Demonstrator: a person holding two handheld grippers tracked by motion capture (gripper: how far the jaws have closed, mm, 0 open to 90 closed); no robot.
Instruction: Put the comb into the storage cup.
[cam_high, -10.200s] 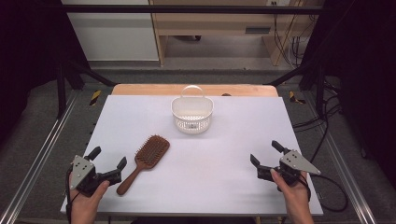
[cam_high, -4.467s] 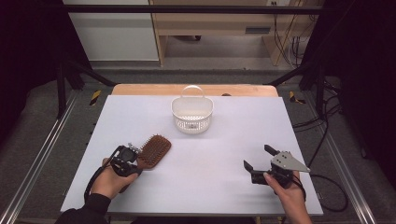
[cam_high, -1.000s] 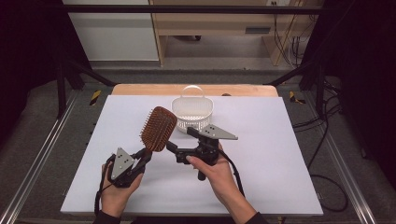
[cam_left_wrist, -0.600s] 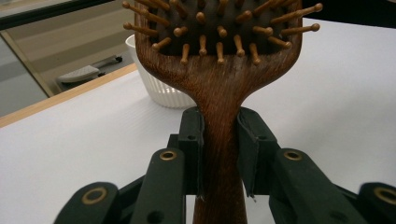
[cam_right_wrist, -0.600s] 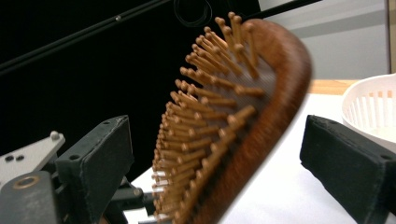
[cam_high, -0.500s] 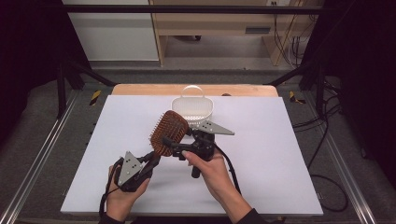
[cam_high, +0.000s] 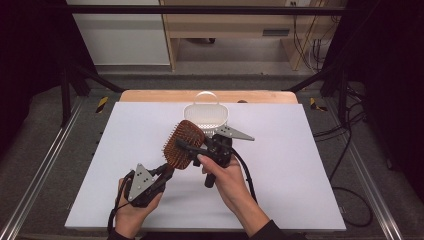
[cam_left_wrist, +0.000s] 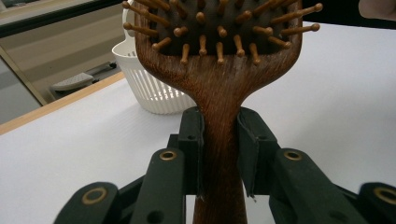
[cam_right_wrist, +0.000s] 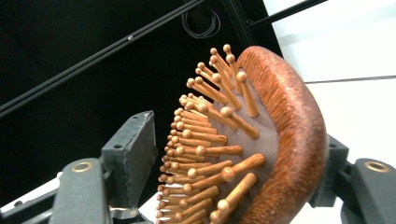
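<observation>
A: Count first. One wooden hairbrush (cam_high: 184, 145), one white basket (cam_high: 206, 114), two claws, one white desk (cam_high: 310, 165).

B: Agreed. The basket is the landmark. It stands at the far middle of the desk, handle up. The hairbrush is held off the desk just on the near side of the basket, head towards it, handle slanting down and away from it towards the person.

A: Left claw (cam_high: 167, 171)?

B: Pressed together on the brush handle. In the left gripper view the left claw (cam_left_wrist: 219, 154) has a pad flat against each side of the handle (cam_left_wrist: 218, 140), just below where it widens into the head. The basket (cam_left_wrist: 154, 88) shows behind the head, to its left.

A: Right claw (cam_high: 187, 148)?

B: It comes in from the side of the brush head nearest the basket. Its jaws have just been closing, with the head between them. In the right gripper view the right claw (cam_right_wrist: 233, 163) straddles the head: one jaw sits against the smooth wooden back (cam_right_wrist: 289, 121), the other faces the bristles (cam_right_wrist: 205, 135). Whether that pad presses the bristle tips, I cannot tell; a gap seems to remain.

A: So the brush sits between both claws, handle in the left one, head inside the right one.

B: Yes. Both hands are near the basket's near side, close together.
</observation>
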